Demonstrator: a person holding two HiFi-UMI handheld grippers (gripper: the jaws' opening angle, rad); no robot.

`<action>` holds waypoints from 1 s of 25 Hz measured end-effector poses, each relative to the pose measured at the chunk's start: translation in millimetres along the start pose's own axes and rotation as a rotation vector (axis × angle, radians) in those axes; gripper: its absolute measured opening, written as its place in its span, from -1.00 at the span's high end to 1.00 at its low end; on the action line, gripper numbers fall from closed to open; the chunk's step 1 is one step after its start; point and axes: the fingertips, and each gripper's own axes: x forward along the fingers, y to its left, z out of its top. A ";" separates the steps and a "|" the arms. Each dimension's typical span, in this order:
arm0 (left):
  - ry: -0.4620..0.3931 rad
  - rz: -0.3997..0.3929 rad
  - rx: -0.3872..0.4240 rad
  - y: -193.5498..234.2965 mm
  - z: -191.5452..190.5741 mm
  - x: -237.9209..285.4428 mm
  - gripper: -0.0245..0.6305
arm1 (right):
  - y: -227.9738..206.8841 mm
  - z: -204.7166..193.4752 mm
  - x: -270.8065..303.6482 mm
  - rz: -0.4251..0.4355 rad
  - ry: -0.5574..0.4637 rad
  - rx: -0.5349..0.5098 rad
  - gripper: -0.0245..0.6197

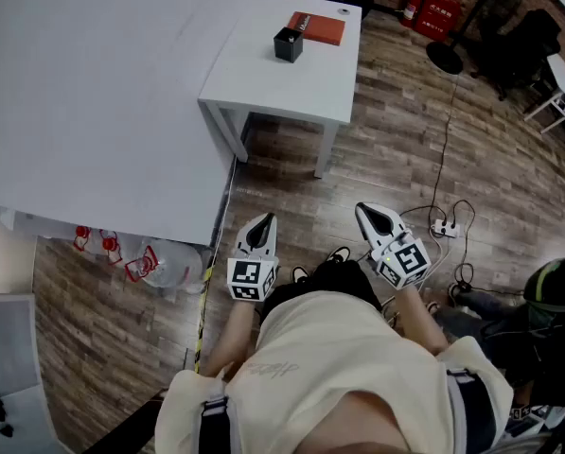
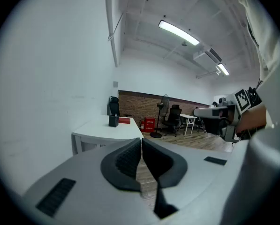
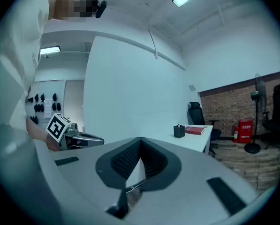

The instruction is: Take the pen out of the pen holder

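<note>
A small black pen holder (image 1: pixel 288 43) stands on a white table (image 1: pixel 291 88) far ahead of me, beside a red book (image 1: pixel 316 28). The pen itself is too small to make out. My left gripper (image 1: pixel 264 219) and right gripper (image 1: pixel 363 210) hover side by side over the wooden floor, close to my body and well short of the table. Both are shut with nothing between the jaws. In the left gripper view the pen holder (image 2: pixel 113 120) is distant beyond the closed gripper (image 2: pixel 141 140). The right gripper view shows the pen holder (image 3: pixel 178 131) past that gripper (image 3: pixel 140 139).
A large white partition wall (image 1: pixel 93 93) fills the left side. Cables and a power strip (image 1: pixel 443 227) lie on the floor to the right. A fan stand (image 1: pixel 445 57), red boxes (image 1: pixel 441 9) and chairs stand beyond the table. Plastic bags (image 1: pixel 140 261) sit at the wall's base.
</note>
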 end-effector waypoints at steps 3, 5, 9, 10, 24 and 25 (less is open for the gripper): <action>-0.004 0.002 0.001 4.9 4.5 13.2 0.85 | -10.9 0.3 5.8 0.003 -0.002 0.006 0.90; -0.004 0.004 0.002 6.1 5.1 19.1 0.85 | -18.1 -2.2 5.8 -0.007 -0.005 0.019 0.90; -0.009 0.001 0.006 5.6 10.8 32.0 0.85 | -33.2 -5.5 6.2 -0.017 -0.003 0.034 0.90; -0.009 0.001 0.007 5.4 12.8 36.2 0.85 | -37.8 -5.5 7.6 -0.016 -0.004 0.036 0.90; 0.012 0.011 0.070 19.5 68.3 123.2 0.85 | -112.4 26.1 66.3 0.014 -0.065 0.039 0.90; 0.010 0.009 0.072 19.3 70.6 131.1 0.85 | -118.2 23.8 69.3 0.012 -0.066 0.046 0.90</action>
